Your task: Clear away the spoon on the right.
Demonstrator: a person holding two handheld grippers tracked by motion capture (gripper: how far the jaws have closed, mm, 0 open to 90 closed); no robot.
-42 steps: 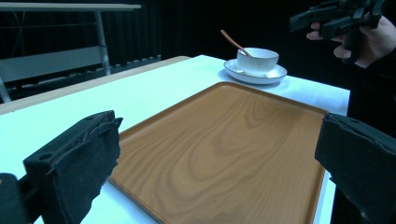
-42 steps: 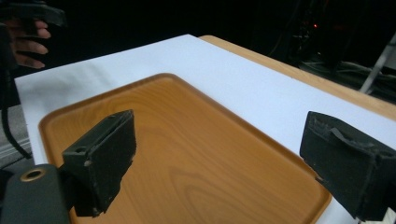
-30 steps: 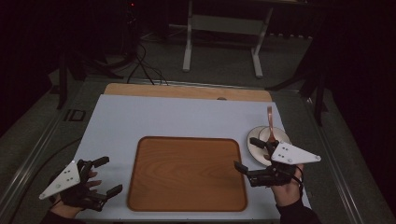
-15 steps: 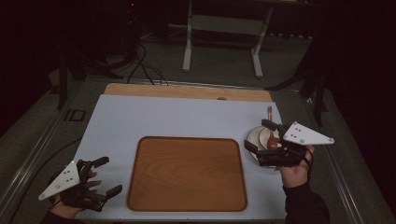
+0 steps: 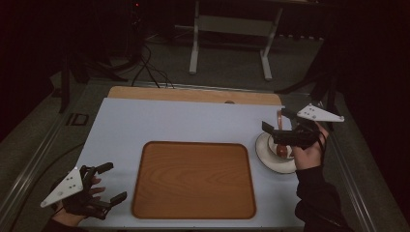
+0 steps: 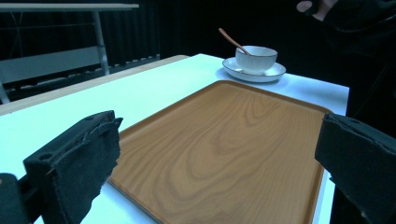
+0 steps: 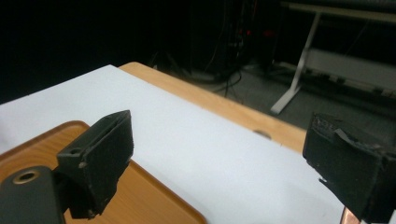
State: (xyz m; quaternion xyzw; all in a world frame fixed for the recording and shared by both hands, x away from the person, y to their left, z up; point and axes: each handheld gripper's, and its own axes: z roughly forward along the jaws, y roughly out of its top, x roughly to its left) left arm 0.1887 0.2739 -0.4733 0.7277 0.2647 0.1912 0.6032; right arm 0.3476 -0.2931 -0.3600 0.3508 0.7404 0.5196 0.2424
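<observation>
From the high view, the right tongs hang over the cup, which sits on a white saucer near the right edge of the desk; their jaws stand apart with nothing between them, and the hand behind them covers part of the cup. A copper-coloured spoon rises from the cup toward the far side, its handle passing close by the jaws — whether they touch it cannot be told. A wooden tray lies bare in the middle of the desk, just beside the saucer. The left tongs rest at the near left corner, well apart from the tray's contents, jaws spread and empty.

In the left gripper view, the left tongs frame the tray between two widely parted black jaws. Beyond the tray's far end stands the cup on its saucer, the spoon leaning out to the left.

In the right gripper view, the right tongs are released too — wide apart, gripping nothing. Below them lie the desk and a corner of the tray; a sliver of the spoon shows at the bottom, beside the right-hand jaw.
</observation>
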